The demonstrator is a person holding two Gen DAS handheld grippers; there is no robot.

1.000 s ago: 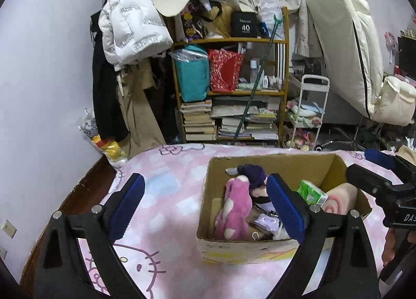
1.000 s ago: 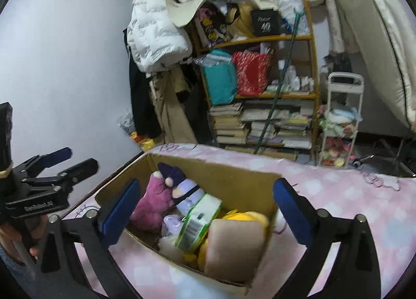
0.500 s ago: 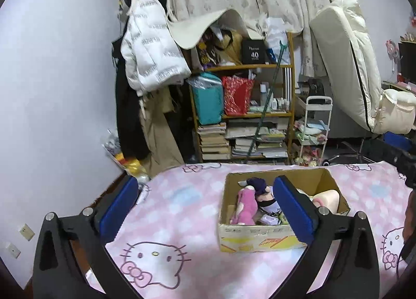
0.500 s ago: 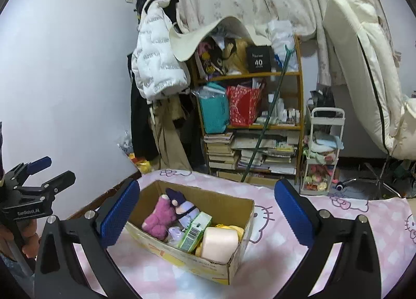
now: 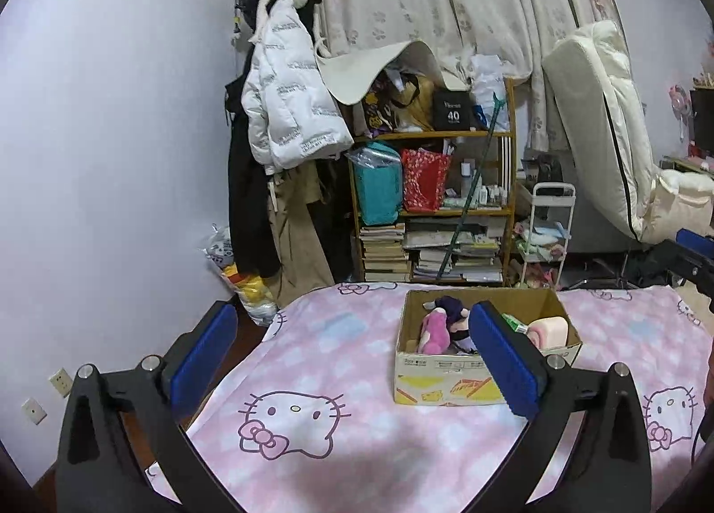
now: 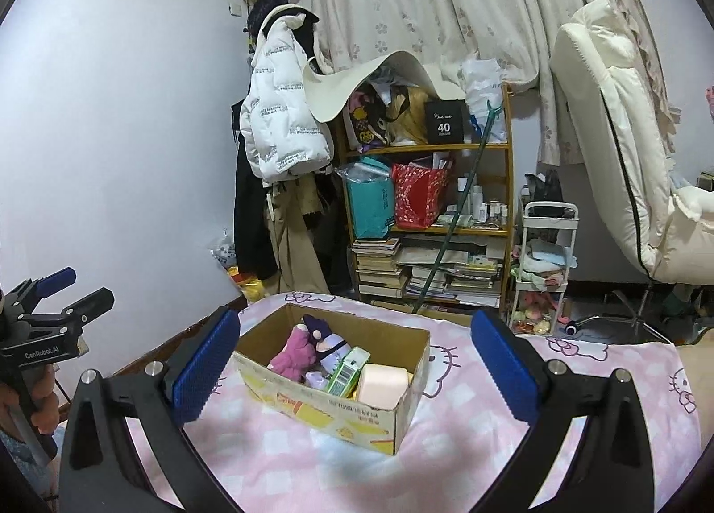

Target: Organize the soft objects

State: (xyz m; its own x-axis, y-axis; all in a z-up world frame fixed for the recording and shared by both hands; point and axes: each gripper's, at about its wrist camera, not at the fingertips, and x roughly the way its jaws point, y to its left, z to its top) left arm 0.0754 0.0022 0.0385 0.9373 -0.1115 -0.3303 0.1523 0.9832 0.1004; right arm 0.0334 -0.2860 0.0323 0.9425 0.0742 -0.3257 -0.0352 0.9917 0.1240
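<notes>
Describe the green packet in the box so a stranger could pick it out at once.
On the pink Hello Kitty blanket sits an open cardboard box of soft things. The green packet stands on edge near the box's middle, between the purple plush and the pale pink roll. It alone is green, flat and barcoded.

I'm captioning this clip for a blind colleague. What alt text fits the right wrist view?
An open cardboard box of soft toys, including a pink plush, sits on a pink Hello Kitty blanket, framed by the open right tool. The left tool shows at the left edge; a cluttered bookshelf stands behind.
</notes>
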